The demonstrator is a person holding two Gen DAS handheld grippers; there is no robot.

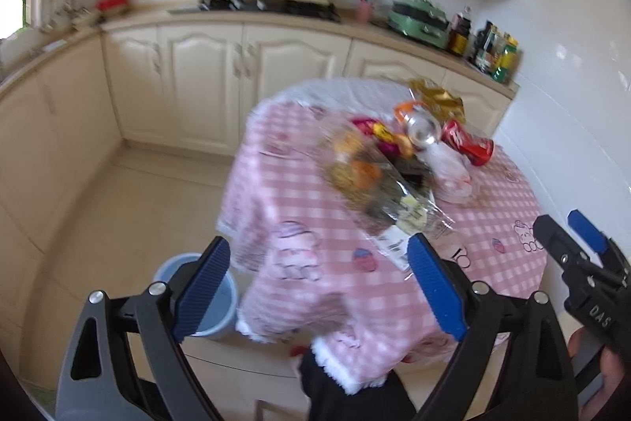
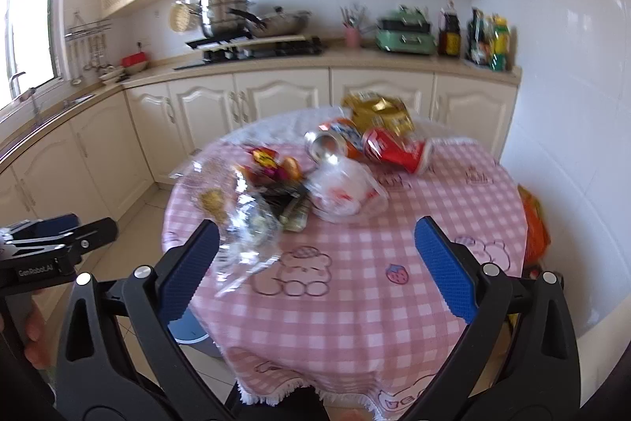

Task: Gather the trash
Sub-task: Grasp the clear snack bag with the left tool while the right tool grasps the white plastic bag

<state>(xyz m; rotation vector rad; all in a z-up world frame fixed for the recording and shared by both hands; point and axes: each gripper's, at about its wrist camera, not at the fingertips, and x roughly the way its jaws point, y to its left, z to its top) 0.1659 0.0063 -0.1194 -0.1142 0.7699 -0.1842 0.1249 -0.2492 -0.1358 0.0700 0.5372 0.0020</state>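
Observation:
A pile of trash lies on a round table with a pink checked cloth [image 2: 355, 302]: a clear plastic wrapper [image 2: 240, 219], a white plastic bag [image 2: 343, 192], a red can [image 2: 394, 148], an orange can [image 2: 335, 145], a gold packet [image 2: 378, 113] and small snack wrappers [image 2: 272, 164]. My left gripper [image 1: 319, 287] is open and empty, above the table's near left edge, with the clear wrapper [image 1: 378, 196] just ahead. My right gripper [image 2: 315, 271] is open and empty over the near part of the table. A blue bin [image 1: 209, 298] stands on the floor left of the table.
Cream kitchen cabinets [image 2: 276, 101] run behind the table, with a stove and pots [image 2: 236, 18], a green appliance [image 2: 406, 30] and bottles [image 2: 489, 42] on the counter. An orange bag [image 2: 534, 223] hangs off the table's right side by the white wall.

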